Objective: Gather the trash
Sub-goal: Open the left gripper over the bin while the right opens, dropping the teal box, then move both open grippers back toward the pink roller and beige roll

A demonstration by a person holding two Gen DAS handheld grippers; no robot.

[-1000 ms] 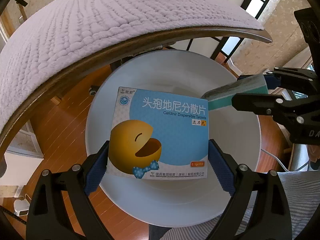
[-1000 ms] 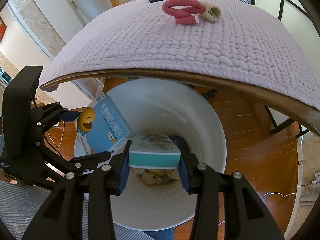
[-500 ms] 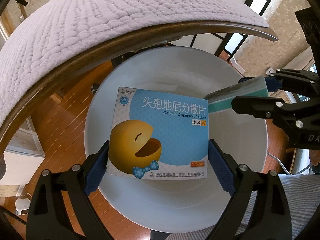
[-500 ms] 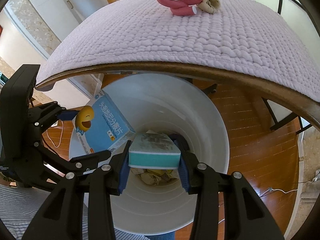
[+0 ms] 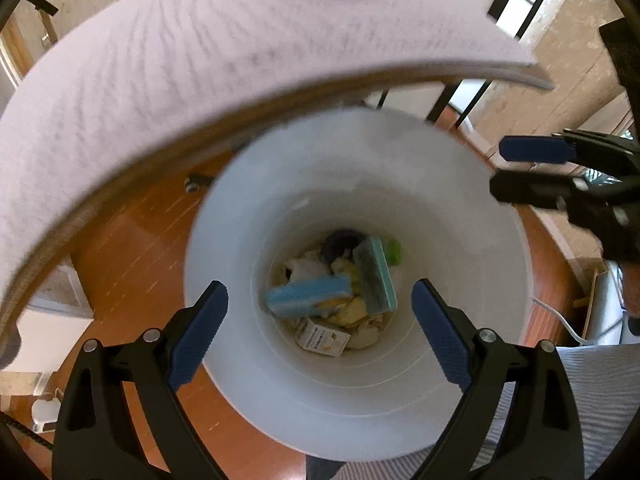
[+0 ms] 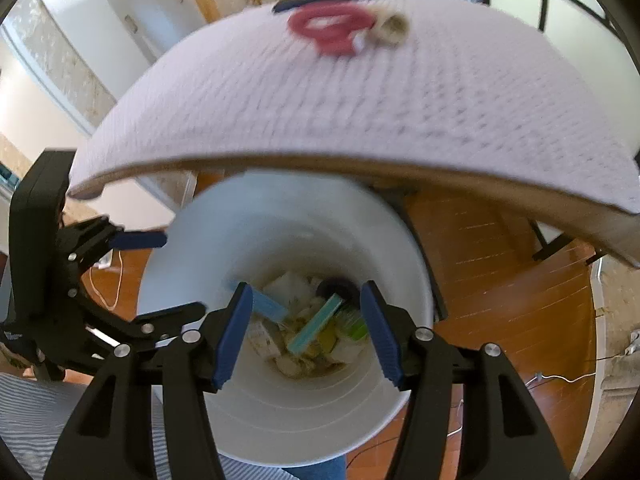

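Left wrist view looked straight down into the white bin point(image 5: 460, 380), which stood on the wooden floor point(image 5: 132, 272) just below the edge of the worktop point(image 5: 120, 92) with its pale quilted cover. The left tool point(image 5: 320, 320) hung over the bin's mouth with its blue pads spread wide and nothing between them. At the bottom of the bin lay the blue medicine box point(image 5: 306, 295), tilted on its side among crumpled paper, and beside it, touching, the teal-edged box point(image 5: 377, 276), also on edge. A small white carton point(image 5: 322, 339) lay nearer the camera. The right tool point(image 5: 520, 168) showed at the right rim, empty. From the right wrist view the right tool point(image 6: 306, 328) had just been opening, its pads apart and bare above the bin point(image 6: 280, 420), the teal-edged box point(image 6: 316, 324) lying far below them. On the worktop's far side a pink ring point(image 6: 332, 28) sat beside a beige lump, too blurred to name
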